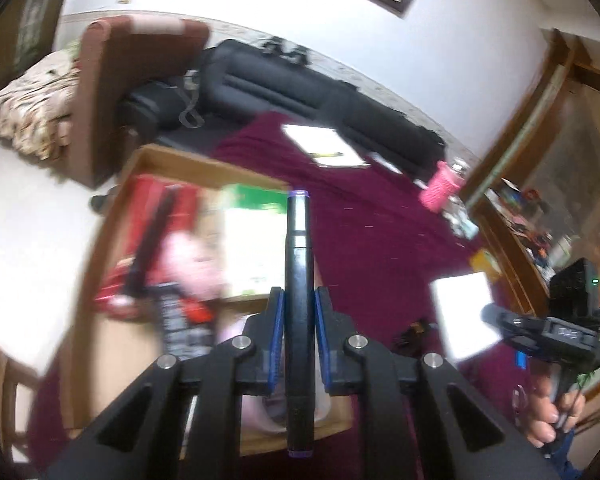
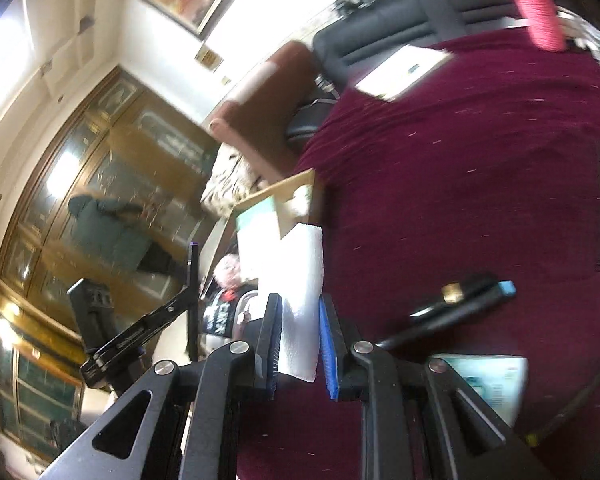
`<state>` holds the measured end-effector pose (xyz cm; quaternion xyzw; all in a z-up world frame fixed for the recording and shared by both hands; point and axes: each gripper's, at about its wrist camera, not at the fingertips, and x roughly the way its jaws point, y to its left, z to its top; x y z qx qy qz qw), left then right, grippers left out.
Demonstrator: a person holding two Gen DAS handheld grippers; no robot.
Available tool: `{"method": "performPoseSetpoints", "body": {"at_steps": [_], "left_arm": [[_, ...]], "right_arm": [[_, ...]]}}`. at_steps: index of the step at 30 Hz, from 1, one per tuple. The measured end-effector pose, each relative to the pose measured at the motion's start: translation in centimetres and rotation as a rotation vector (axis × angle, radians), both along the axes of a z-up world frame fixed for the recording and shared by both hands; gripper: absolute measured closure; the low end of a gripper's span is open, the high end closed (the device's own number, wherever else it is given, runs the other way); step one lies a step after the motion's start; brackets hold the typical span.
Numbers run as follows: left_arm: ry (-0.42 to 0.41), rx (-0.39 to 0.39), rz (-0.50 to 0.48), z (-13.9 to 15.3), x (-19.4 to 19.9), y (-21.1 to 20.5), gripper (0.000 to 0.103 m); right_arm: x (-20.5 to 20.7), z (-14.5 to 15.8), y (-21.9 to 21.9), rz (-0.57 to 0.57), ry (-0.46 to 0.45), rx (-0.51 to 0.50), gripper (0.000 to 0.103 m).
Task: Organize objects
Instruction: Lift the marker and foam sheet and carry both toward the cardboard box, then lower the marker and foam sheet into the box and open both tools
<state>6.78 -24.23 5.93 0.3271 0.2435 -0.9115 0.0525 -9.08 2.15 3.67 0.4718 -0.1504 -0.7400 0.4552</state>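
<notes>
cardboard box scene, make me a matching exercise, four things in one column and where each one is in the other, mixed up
Things:
1. black marker
2. white foam block
3. pink bottle
4. white notepad

Places:
A. lying flat on the maroon cloth, near the black bag
B. clamped in the left gripper
C. standing at the cloth's far edge
D. clamped in the right gripper

Pairs: 1-B, 2-D, 3-C, 4-A

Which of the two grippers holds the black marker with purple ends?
The left gripper holds the black marker; the right gripper grips a white foam block.
</notes>
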Motion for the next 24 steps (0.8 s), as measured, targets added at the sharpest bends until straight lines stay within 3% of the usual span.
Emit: {"method": "performPoseSetpoints", "body": {"at_steps": [9, 24], "left_arm": [[-0.050, -0.043, 0.116, -2.2, 2.7, -5.7, 0.088], [-0.114, -0.086, 0.115, -4.4, 2.5, -7.5, 0.088]], "right_arm": [[1.7, 0.4, -7.2, 0.094, 0.061, 0.057, 0.082], [3.7, -1.8, -15.2, 0.157, 0.045, 0.089, 0.082]]}}
